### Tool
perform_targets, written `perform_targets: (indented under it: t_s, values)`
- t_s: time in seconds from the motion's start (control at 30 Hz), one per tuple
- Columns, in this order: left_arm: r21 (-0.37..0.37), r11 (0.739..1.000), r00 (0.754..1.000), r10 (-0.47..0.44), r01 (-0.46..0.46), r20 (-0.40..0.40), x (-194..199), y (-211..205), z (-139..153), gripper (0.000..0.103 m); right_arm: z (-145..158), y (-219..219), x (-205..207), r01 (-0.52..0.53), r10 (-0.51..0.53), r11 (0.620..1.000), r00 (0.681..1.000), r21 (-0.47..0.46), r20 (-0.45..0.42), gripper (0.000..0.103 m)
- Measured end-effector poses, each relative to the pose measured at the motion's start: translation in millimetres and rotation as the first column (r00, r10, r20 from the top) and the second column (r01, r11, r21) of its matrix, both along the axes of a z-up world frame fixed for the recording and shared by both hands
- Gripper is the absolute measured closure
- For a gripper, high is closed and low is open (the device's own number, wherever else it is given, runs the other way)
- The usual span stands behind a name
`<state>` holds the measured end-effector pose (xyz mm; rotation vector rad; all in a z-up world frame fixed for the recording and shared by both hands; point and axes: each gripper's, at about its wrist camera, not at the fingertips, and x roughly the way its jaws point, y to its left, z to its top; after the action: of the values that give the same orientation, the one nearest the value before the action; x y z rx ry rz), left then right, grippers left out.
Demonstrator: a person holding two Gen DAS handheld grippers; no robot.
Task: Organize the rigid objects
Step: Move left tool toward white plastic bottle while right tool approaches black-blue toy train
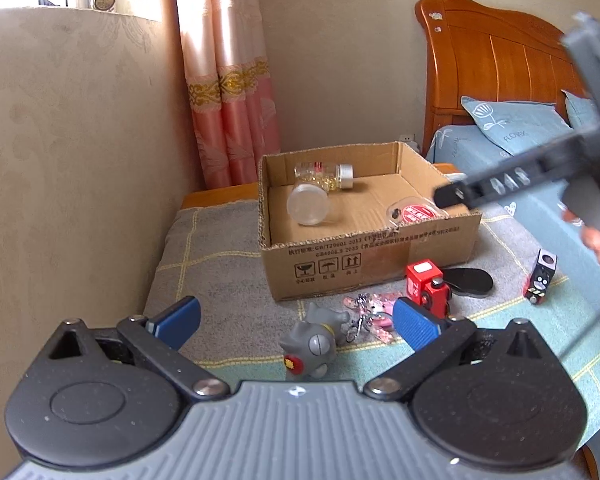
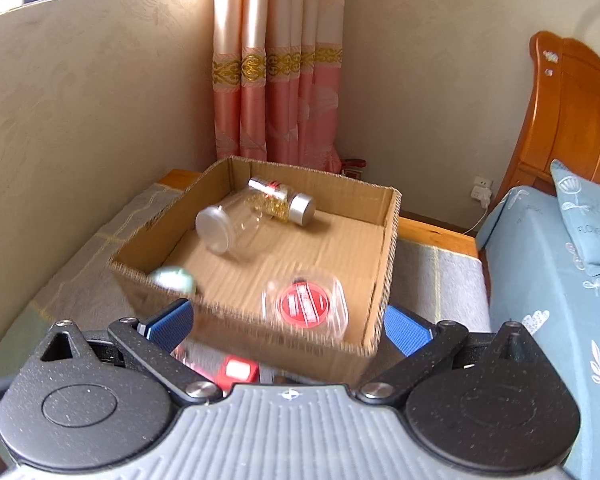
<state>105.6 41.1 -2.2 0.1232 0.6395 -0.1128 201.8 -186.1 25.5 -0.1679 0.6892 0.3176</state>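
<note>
two jars (image 2: 256, 216) lie inside the box (image 2: 388, 240), toys (image 1: 426, 288) before it.

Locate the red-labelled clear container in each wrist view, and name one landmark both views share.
Left wrist: red-labelled clear container lies in the cardboard box, in its near right corner, right of centre.
Right wrist: same container, blurred, low centre, behind the box's near wall.
Shared landmark: silver-capped jar lying inside.

Blurred in the right wrist view: a pale green round object (image 2: 173, 279) at the brown cardboard box's (image 2: 260, 326) near wall (identity unclear), and a clear plastic case with a red round label (image 2: 305, 305), print unreadable. Half hidden below, a red toy block (image 2: 238, 372). Smeared at the left view's right edge, the dark right gripper (image 1: 500, 184), fingertips indistinct.
</note>
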Motion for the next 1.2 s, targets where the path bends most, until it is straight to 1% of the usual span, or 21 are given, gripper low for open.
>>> perform_targets:
  t_s: [0.1, 0.17, 0.27, 0.37, 0.5, 0.6, 0.73, 0.83, 0.93, 1.0, 1.1, 1.2]
  values:
    - [0.000, 1.000, 1.000, -0.007, 0.007, -0.009, 0, -1, -3, 0.001, -10, -3, -24, 0.022, -0.021, 0.999, 0.999, -0.041, 0.026, 0.000]
    - [0.001, 1.000, 1.000, -0.007, 0.007, -0.015, 1, -2, -5, 0.001, -19, -6, -39, 0.029, -0.028, 0.998, 0.999, -0.058, 0.026, 0.000]
    - [-0.002, 1.000, 0.999, -0.017, 0.017, -0.032, 4, -4, -10, 0.001, -35, -11, -58, 0.055, -0.054, 0.997, 0.998, -0.063, 0.015, 0.000]
    - [0.007, 0.999, 0.998, -0.035, 0.036, -0.054, 6, -10, -16, 0.001, -53, -16, -73, 0.094, -0.094, 0.995, 0.996, -0.046, -0.004, 0.000]
    - [0.029, 0.996, 0.992, -0.086, 0.089, -0.091, 8, -26, -27, 0.001, -76, -21, -88, 0.138, -0.140, 0.989, 0.989, -0.056, -0.042, 0.000]
    - [0.063, 0.987, 0.984, -0.138, 0.146, -0.114, 9, -42, -36, 0.001, -87, -26, -101, 0.146, -0.149, 0.986, 0.988, -0.079, -0.035, 0.000]
    - [0.086, 0.974, 0.971, -0.197, 0.210, -0.135, 12, -61, -48, 0.001, -91, -40, -112, 0.175, -0.177, 0.980, 0.984, -0.093, -0.016, 0.000]
    - [0.094, 0.961, 0.956, -0.244, 0.261, -0.163, 14, -71, -61, 0.001, -86, -56, -111, 0.188, -0.188, 0.980, 0.982, -0.066, 0.016, 0.000]
    - [0.111, 0.955, 0.946, -0.250, 0.276, -0.205, 14, -71, -72, 0.001, -82, -73, -103, 0.203, -0.201, 0.978, 0.979, -0.047, 0.046, 0.000]
    - [0.094, 0.956, 0.941, -0.251, 0.278, -0.226, 12, -65, -76, 0.001, -81, -85, -92, 0.197, -0.195, 0.980, 0.980, -0.023, 0.048, 0.000]
    - [0.097, 0.960, 0.941, -0.234, 0.263, -0.243, 6, -51, -79, 0.001, -82, -101, -73, 0.176, -0.177, 0.984, 0.983, 0.022, 0.054, 0.000]
    - [0.114, 0.963, 0.947, -0.213, 0.246, -0.242, -2, -36, -79, 0.001, -87, -110, -52, 0.158, -0.160, 0.987, 0.985, 0.039, 0.062, 0.000]
